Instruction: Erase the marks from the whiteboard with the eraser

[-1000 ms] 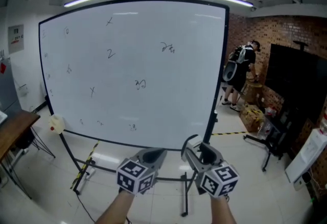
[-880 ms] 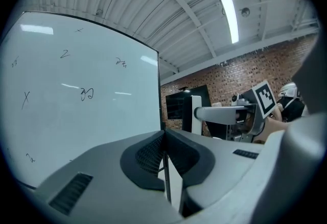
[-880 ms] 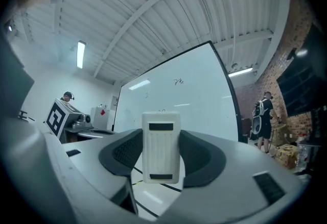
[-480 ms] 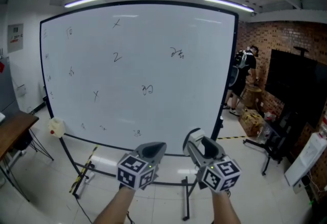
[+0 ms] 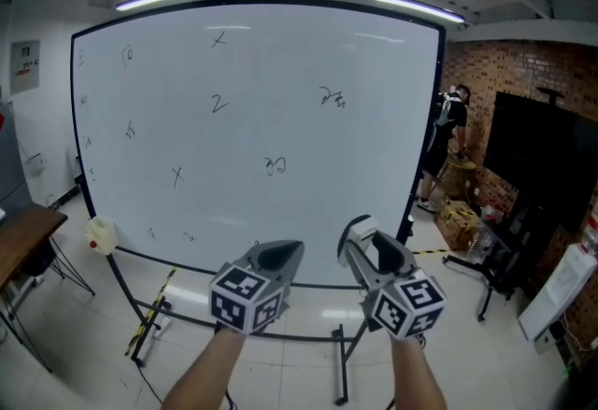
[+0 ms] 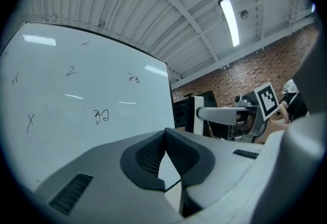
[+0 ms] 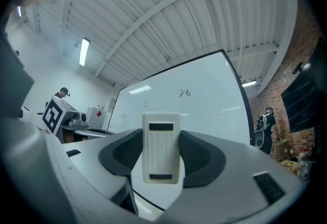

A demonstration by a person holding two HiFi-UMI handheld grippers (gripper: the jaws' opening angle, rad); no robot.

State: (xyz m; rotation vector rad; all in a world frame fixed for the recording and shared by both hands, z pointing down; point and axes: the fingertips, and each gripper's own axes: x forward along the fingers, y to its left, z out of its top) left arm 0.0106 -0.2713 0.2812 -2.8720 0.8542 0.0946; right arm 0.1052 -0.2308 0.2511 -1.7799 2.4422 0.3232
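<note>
Both my tongs have risen toward the whiteboard [image 5: 280,72]; right tongs [image 5: 366,245] clamp the eraser [image 7: 162,149], left tongs [image 5: 278,256] closed empty, centre-frame scribble [image 5: 275,165] up-left of the eraser

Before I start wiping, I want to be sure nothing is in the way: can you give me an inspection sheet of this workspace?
Surface: whiteboard upright on a floor stand; several dark marks are scattered over it.
Job's things: white eraser, clamped in a gripper and apart from the board.
Clutter: yellowish lump at the board's lower left corner; boxes on the floor at right.
Grippers: right gripper shut on the eraser; left gripper shut, with nothing between its jaws.
Cables: thin dark line on the floor near the stand's left foot, perhaps a cable.
Surroundings: person standing past the board's right edge; dark screen; brick wall; wooden table at left.
</note>
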